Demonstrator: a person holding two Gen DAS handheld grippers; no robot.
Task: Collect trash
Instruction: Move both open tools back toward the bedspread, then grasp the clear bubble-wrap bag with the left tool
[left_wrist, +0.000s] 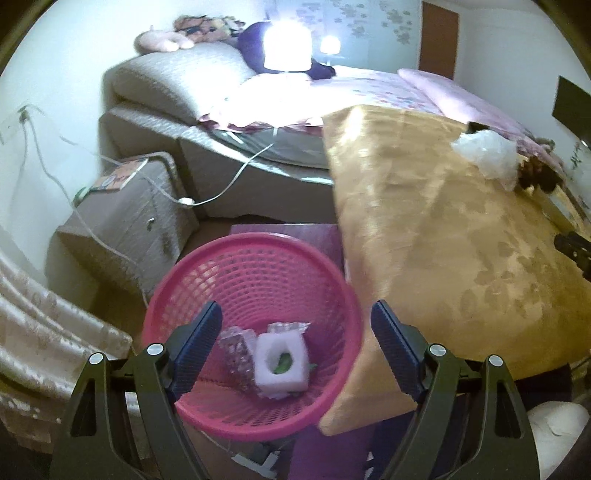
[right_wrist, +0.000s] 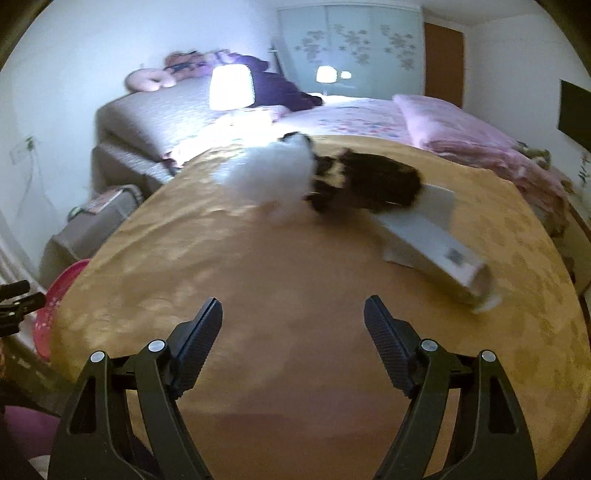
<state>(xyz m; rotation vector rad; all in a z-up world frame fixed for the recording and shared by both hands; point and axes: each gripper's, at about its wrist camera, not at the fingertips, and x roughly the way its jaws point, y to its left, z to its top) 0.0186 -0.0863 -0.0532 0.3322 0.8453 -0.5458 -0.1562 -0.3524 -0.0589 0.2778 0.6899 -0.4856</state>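
Your room's pretty dim, with most of the light coming from the bedside lamp (left_wrist: 287, 44), which is blown out to pure white glare in both views and washes out the bed (left_wrist: 258, 88) around it. A second small light (right_wrist: 327, 74) glows further back. Your right wrist view is smeared with motion blur, especially the white plastic wad (right_wrist: 273, 173). Fisheye bends everything hard, with black corners.

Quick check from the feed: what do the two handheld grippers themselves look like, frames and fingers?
Both look alike. The left gripper and the right gripper have dark, matte, angular frames with triangular cut-outs and round silver pivot bolts. Their fingers are flat plates with finely ribbed dark blue-black pads. No cables, markings or sleeves are visible.
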